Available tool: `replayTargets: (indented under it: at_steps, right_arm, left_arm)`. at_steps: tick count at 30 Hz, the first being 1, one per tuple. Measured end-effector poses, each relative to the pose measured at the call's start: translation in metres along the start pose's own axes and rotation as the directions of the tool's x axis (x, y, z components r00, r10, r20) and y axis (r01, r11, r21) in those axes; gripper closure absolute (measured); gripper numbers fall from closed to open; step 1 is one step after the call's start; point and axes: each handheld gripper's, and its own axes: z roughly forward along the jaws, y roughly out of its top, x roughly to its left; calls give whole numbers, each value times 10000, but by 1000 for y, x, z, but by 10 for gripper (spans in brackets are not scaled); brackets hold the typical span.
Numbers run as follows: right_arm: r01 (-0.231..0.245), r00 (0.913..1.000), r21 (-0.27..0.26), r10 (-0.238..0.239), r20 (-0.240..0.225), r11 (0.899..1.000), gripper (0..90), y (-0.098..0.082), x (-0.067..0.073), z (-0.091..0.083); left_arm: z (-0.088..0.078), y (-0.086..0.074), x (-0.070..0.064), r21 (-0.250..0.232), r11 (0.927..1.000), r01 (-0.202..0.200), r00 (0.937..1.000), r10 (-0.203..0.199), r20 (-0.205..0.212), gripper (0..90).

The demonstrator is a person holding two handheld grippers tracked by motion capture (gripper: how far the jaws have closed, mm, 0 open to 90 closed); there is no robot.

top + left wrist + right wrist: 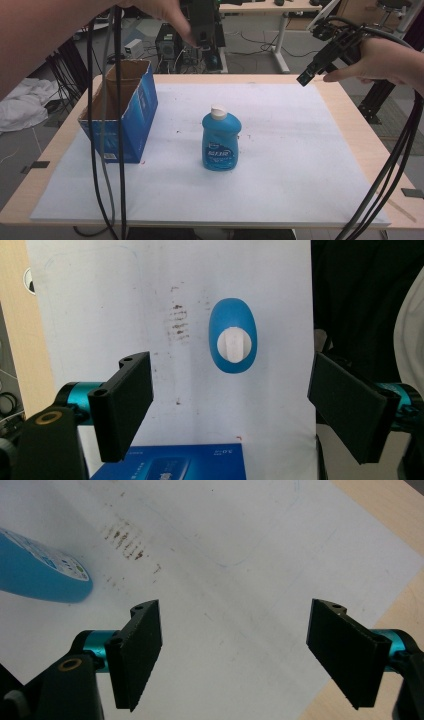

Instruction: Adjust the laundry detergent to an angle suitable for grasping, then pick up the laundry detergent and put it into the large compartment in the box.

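A blue bottle (221, 140) with a white cap stands upright in the middle of the white mat (300, 150). High above the table's far edge, a hand holds my left gripper (204, 47). The left gripper view looks straight down on the bottle's cap (233, 344), and my left gripper (232, 405) is open with nothing between its jaws. My right gripper (306, 78) hangs in the air over the mat's far right corner. In the right gripper view my right gripper (235, 650) is open over bare mat, and the bottle (40, 572) lies off to its left.
An open blue cardboard box (125, 110) stands at the mat's left side, and its edge (170, 462) shows under the left jaws. Black cables (105, 150) hang from both grippers across the front. Bare wooden table (370, 150) borders the mat on the right.
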Motion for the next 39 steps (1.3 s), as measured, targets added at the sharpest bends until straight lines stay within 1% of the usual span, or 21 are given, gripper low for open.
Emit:
replayTargets:
  at_steps: [3, 6, 10, 16, 19, 24, 30, 39]
  right_arm:
    - [-53, 10000, 75, 53, 12, 10000, 216, 0, 1, 1]
    - [45, 10000, 114, -45, -12, 9999, 216, 1, 2, 1]
    - [135, 9999, 18, -135, -10, 9999, 216, 2, 4, 1]
    - [123, 9999, 43, -123, -21, 9999, 216, 2, 4, 0]
    - [168, 9999, 24, -168, -14, 9999, 216, 1, 3, 0]
    - [105, 9999, -29, -105, -8, 9999, 216, 1, 3, 0]
    - [235, 9997, -33, -235, -17, 9997, 216, 0, 2, 1]
    - [196, 9998, -1, -196, -26, 9998, 216, -2, 4, 3]
  left_arm:
    - [1, 0, 0, 53, 10000, 32, 10000, -32, -26, 184]
    - [2, -1, -3, 91, 10000, 35, 10000, -35, -15, 184]
    - [6, -1, -5, 152, 9999, -36, 10000, 36, 6, 184]
    - [9, -1, -4, 242, 9997, -56, 10000, 54, 82, 184]
    - [10, -2, -4, 225, 9997, -51, 10000, 50, 58, 184]
    - [12, -5, -3, 224, 9997, -31, 10000, 30, 16, 184]
    - [20, -10, -4, 276, 9996, 35, 10000, -36, 33, 184]
    - [28, -12, -6, 253, 9997, 36, 10000, -37, 54, 184]
